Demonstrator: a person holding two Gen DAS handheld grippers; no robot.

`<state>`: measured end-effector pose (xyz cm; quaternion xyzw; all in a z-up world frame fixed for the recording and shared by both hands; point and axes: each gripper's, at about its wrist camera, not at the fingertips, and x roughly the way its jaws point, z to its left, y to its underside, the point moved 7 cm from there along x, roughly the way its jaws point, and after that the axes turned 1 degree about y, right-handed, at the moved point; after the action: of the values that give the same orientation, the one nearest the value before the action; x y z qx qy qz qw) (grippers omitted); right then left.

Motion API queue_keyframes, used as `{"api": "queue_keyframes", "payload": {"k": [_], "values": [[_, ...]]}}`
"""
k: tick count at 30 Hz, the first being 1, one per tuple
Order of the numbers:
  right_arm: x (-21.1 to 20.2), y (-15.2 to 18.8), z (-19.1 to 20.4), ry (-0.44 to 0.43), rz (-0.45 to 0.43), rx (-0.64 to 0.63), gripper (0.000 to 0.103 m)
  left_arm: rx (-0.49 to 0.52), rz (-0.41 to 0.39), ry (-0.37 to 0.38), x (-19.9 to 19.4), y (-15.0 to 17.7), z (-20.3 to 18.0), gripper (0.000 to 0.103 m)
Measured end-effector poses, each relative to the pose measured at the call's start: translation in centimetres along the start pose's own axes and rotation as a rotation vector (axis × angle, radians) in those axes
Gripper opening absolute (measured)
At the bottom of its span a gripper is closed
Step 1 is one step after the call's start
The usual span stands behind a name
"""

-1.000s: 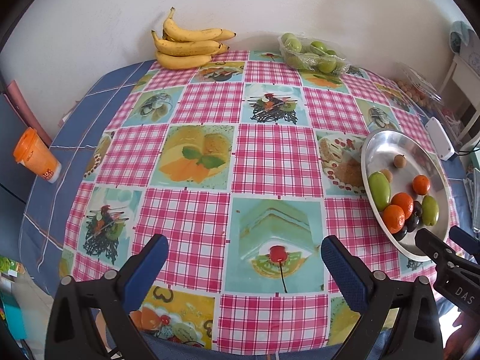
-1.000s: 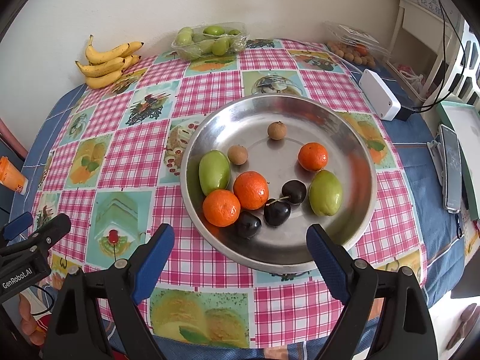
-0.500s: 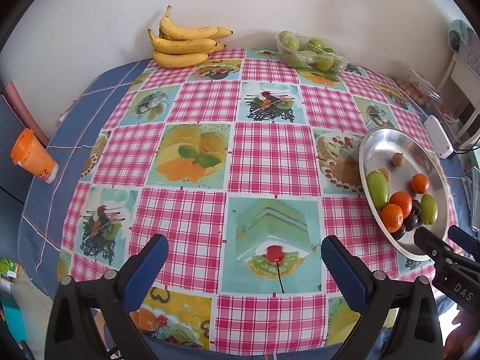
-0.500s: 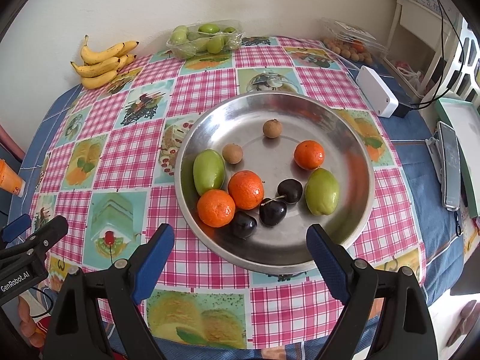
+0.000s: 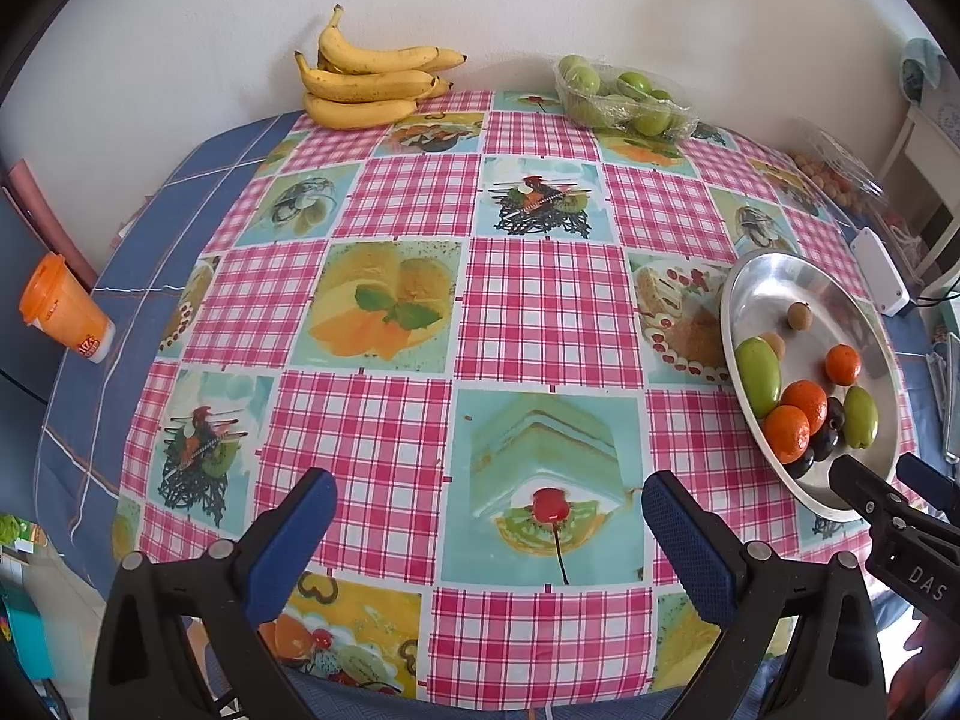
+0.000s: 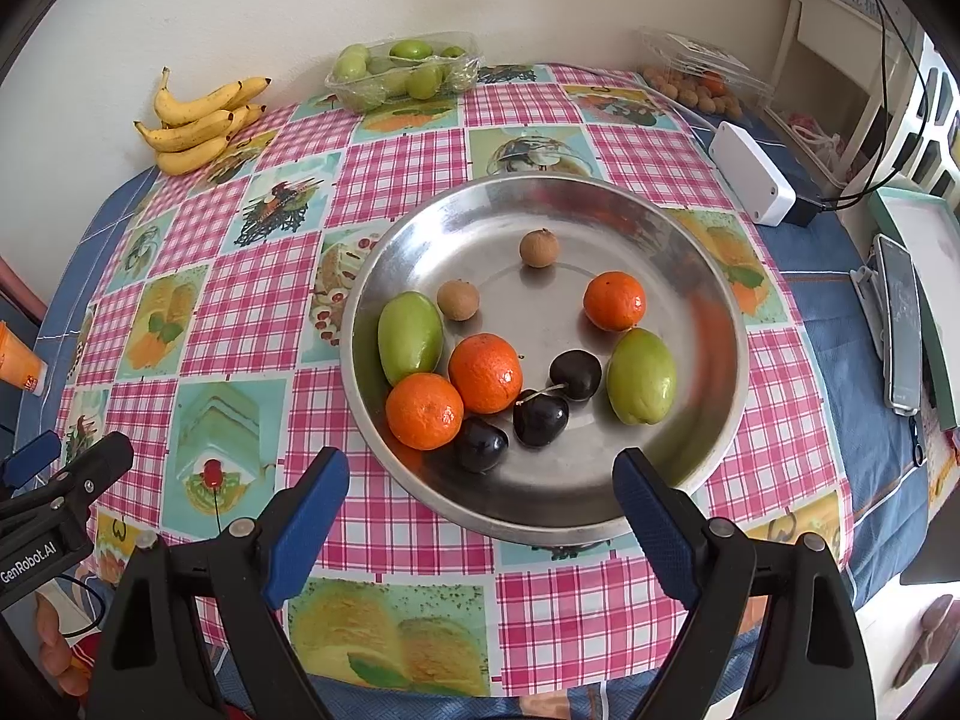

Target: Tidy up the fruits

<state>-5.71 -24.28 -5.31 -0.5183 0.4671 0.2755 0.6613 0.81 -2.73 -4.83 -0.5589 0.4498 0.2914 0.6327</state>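
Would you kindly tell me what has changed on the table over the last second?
Nothing visibly changed: both hand-held grippers, left and right, are open and empty, and the fruit lies untouched in the metal bowl.

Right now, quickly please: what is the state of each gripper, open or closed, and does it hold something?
Left gripper: open, holding nothing, above the tablecloth.
Right gripper: open, holding nothing, at the near rim of the metal plate.

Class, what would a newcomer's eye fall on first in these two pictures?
First, the steel dish on the checked cloth, holding three oranges, two green fruits, dark cherries and two brown longans. Then the bananas by the far wall.
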Motion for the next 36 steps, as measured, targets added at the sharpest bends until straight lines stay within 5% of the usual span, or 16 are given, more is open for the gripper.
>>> {"api": "queue_keyframes", "payload": {"k": [36], "values": [[0.25,0.3,-0.09,0.006,0.014,-0.002,0.09,-0.005,0.004,0.006,0.07,0.0,0.04,0.103]]}}
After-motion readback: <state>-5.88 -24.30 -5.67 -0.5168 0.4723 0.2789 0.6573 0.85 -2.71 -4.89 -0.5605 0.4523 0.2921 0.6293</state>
